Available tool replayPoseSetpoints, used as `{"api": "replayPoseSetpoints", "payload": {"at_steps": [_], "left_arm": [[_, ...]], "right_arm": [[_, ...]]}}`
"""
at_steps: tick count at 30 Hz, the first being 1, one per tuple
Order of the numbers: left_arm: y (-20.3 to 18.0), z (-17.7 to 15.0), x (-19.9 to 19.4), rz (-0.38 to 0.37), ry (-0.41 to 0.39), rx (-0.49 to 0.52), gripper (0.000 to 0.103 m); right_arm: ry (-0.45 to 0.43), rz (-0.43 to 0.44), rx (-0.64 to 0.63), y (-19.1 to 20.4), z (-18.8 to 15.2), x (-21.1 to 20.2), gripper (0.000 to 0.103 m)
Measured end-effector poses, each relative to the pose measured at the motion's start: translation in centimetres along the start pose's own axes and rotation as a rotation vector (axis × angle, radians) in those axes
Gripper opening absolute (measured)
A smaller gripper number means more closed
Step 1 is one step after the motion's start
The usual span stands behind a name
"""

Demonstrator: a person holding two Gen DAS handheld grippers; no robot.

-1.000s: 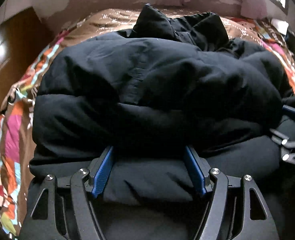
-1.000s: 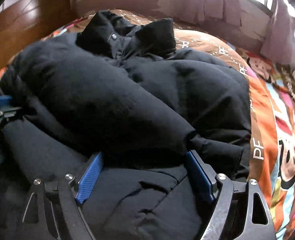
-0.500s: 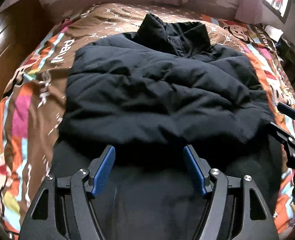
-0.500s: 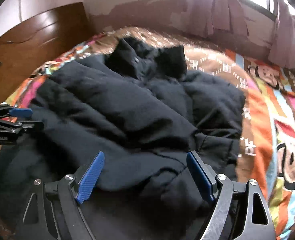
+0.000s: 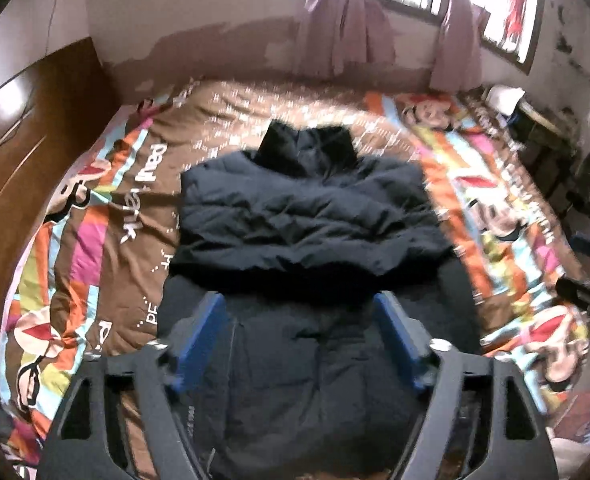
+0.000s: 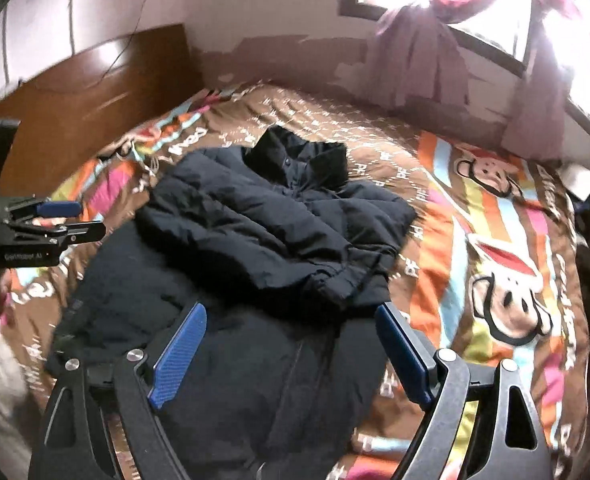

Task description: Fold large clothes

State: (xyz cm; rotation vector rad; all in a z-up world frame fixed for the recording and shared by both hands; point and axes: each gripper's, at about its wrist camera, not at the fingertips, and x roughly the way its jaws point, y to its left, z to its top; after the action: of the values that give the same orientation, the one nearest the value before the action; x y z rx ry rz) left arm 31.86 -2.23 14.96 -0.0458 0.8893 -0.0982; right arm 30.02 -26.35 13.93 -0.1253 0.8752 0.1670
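Left wrist view: my left claw (image 5: 301, 340) opening, empty, above jacket (image 5: 307, 216).
Right claw (image 6: 291, 354): wide, empty, above jacket.
Jacket: on bed (image 5: 95, 216).

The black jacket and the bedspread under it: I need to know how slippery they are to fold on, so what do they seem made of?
The black jacket looks like a padded coat with a matte woven synthetic shell: stitched puffy channels, soft creases, hardly any sheen. The filling cannot be told. The bedspread looks like printed cotton or a cotton blend: flat, matte, bright cartoon print, fine wrinkles. Neither looks glossy, so probably not very slippery.
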Motion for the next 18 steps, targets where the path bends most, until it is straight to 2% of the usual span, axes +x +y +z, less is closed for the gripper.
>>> {"api": "replayPoseSetpoints", "payload": {"at_steps": [2, 6, 7, 10, 14, 18], "left_arm": [[0.0, 0.3, -2.0, -0.018, -0.025, -0.009, 0.080], [-0.2, 0.8, -6.2, -0.045, -0.075, -0.033, 0.080], [-0.1, 1.0, -6.8, -0.045, -0.080, -0.037, 0.082], [0.3, 1.6, -8.8, -0.030, -0.099, -0.063, 0.098], [1.0, 3.6, -8.9, -0.029, -0.109, -0.066, 0.099], [2.3, 6.3, -6.1, 0.009, -0.115, -0.091, 0.099]], "right_arm": [[-0.004, -0.007, 0.018, 0.4, 0.2, -3.1, 0.090], [0.007, -0.049, 0.006, 1.9, 0.9, -6.7, 0.092], [-0.004, -0.056, -0.002, 2.4, 1.2, -7.6, 0.092], [-0.031, -0.061, -0.014, 3.1, 1.8, -8.9, 0.094], [-0.077, -0.045, -0.002, 3.6, 2.6, -9.6, 0.101], [-0.096, -0.035, 0.028, 2.5, 4.3, -7.5, 0.103]]}}
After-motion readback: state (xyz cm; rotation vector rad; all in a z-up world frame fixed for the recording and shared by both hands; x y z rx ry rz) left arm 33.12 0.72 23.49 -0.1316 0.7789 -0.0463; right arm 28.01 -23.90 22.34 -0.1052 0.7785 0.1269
